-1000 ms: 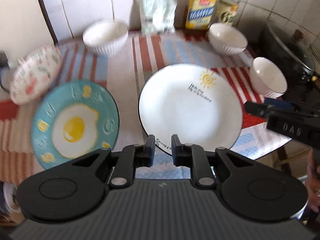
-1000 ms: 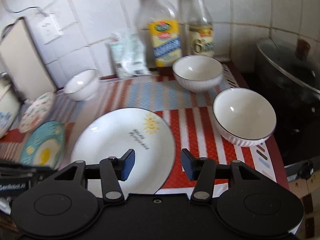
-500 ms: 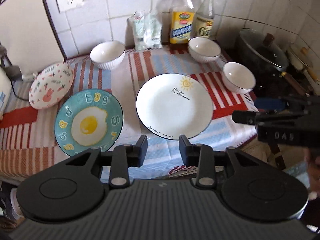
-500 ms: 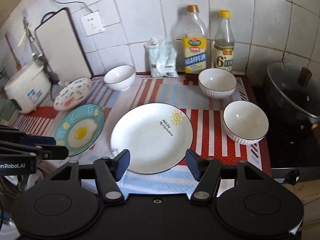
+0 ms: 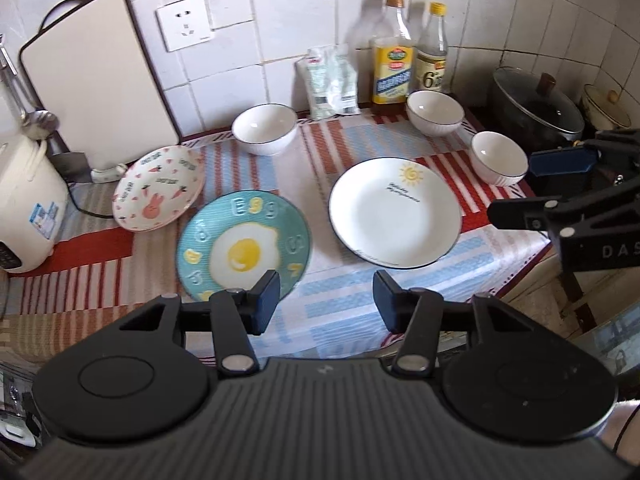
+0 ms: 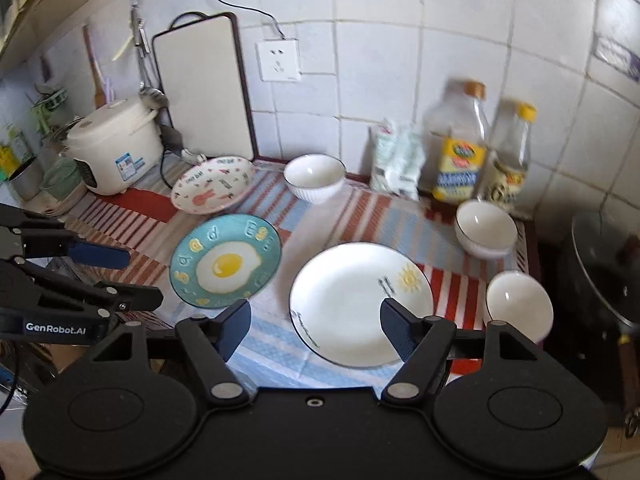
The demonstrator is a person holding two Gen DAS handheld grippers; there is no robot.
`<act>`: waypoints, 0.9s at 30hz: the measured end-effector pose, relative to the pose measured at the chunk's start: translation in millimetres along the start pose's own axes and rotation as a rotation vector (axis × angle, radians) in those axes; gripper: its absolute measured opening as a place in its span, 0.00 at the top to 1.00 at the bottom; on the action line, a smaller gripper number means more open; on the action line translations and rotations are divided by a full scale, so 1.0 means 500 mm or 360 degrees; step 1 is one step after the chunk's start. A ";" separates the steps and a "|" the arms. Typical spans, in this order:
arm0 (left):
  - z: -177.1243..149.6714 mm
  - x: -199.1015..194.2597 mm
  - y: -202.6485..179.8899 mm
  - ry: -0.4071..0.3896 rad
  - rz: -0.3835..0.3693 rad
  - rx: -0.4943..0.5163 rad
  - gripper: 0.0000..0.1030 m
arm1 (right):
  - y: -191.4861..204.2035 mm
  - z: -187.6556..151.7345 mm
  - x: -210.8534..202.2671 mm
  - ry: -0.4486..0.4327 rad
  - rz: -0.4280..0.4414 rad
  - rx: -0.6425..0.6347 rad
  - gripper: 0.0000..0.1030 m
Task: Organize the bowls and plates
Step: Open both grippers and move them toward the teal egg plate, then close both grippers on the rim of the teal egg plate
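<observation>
Both grippers hang above the near edge of the table with its striped red, white and blue cloth, and neither has hold of anything. The left gripper has fingers parted to a moderate gap that have just been opening, with only cloth showing between them; the round teal plate printed with a fried egg lies flat just beyond its left finger, and the large white plate with a small sun drawing lies beyond its right finger. The right gripper stands wider, its fingers also just opening and empty; the white plate sits mostly between and beyond them. Further back a pink-patterned white plate rests tilted, and three white ribbed bowls stand well apart from both grippers.
</observation>
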State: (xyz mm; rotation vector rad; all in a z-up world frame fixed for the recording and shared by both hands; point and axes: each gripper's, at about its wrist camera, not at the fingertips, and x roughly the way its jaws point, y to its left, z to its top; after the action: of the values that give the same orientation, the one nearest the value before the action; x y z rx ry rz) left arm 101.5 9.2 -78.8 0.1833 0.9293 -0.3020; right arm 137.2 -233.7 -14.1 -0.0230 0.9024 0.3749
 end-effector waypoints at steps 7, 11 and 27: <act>0.002 -0.005 0.090 0.0007 0.0019 -0.0042 0.49 | 0.053 0.035 0.018 -0.0026 0.0086 -0.0014 0.25; 0.004 0.014 0.143 0.0023 0.0031 -0.0073 0.47 | 0.087 0.047 0.039 -0.0051 0.0106 -0.0018 0.18; -0.012 0.135 0.313 0.0006 -0.0065 -0.0186 0.27 | 0.183 0.050 0.191 -0.0150 0.0141 0.0055 0.18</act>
State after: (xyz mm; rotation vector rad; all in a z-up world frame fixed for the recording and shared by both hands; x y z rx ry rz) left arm 186.7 146.4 -132.8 0.0577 0.9524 -0.2842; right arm 179.6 -114.5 -59.3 0.0662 0.8185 0.4390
